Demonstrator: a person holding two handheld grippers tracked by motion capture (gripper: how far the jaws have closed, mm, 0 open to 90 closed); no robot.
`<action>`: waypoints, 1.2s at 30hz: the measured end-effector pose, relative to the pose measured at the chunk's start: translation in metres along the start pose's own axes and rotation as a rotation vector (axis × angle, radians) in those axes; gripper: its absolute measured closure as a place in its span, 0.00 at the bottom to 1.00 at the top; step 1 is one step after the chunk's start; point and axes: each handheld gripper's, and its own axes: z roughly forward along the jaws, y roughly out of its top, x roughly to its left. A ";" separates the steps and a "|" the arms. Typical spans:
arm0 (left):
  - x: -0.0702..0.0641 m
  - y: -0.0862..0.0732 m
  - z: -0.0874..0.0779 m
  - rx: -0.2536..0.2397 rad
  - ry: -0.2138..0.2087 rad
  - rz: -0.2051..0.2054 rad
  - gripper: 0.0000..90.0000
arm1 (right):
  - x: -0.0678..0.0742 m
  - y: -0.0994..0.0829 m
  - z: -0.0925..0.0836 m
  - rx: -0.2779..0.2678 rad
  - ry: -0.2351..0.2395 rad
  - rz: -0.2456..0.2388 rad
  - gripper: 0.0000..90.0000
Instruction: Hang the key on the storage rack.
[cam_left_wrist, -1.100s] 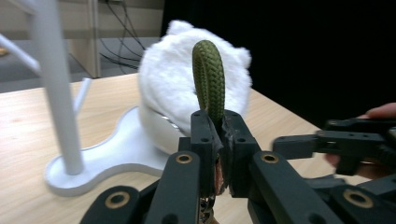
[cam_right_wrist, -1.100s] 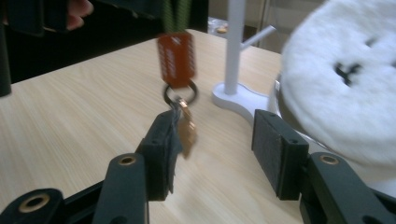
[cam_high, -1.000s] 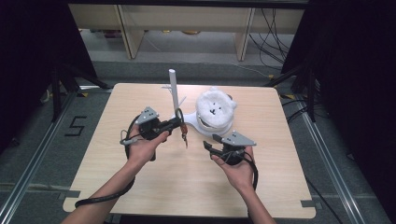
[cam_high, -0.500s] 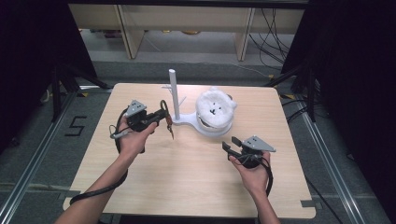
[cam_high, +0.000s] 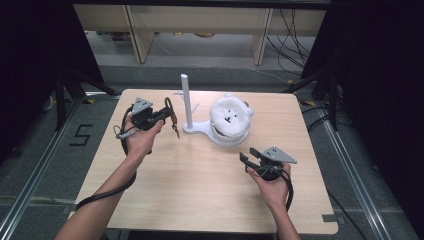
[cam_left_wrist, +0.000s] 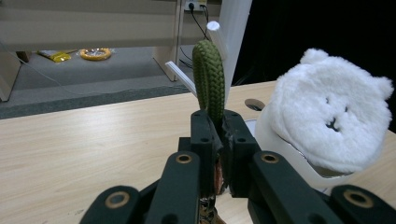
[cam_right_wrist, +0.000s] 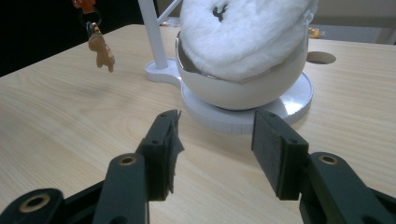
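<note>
My left gripper (cam_high: 166, 115) is shut on an olive-green braided cord loop (cam_left_wrist: 208, 79), held above the table's left part. A small brown charm (cam_high: 176, 131) dangles from the cord below the gripper and hangs in the air at the upper left of the right gripper view (cam_right_wrist: 101, 51). Just right of the cord stands a white stand (cam_high: 185, 100) with a tall post and short side pegs. A fluffy white bear-face cushion (cam_high: 230, 116) rests on a round white dish (cam_right_wrist: 243, 88) joined to the stand. My right gripper (cam_high: 246, 159) is open, near the table surface in front of the dish.
The wooden table (cam_high: 190, 190) has bare room in front and to the left. Its far edge is close behind the stand. A small round hole (cam_right_wrist: 320, 58) lies in the tabletop beside the dish. Shelving legs (cam_high: 135, 35) and floor cables (cam_high: 295, 30) lie beyond the table.
My left gripper has carried the cord and charm left and farther back, beside the stand. My right gripper has drawn back to the right, away from the dish, and stays open.
</note>
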 end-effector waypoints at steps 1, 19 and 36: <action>0.000 0.001 0.001 0.003 0.003 0.004 0.93 | -0.001 0.000 0.000 -0.004 -0.004 -0.007 0.58; -0.003 0.014 0.011 -0.006 0.032 0.028 0.93 | -0.004 -0.002 0.001 0.003 -0.008 0.002 0.57; -0.012 0.021 0.018 0.004 0.064 0.094 0.93 | -0.005 -0.003 0.002 0.006 -0.001 0.014 0.57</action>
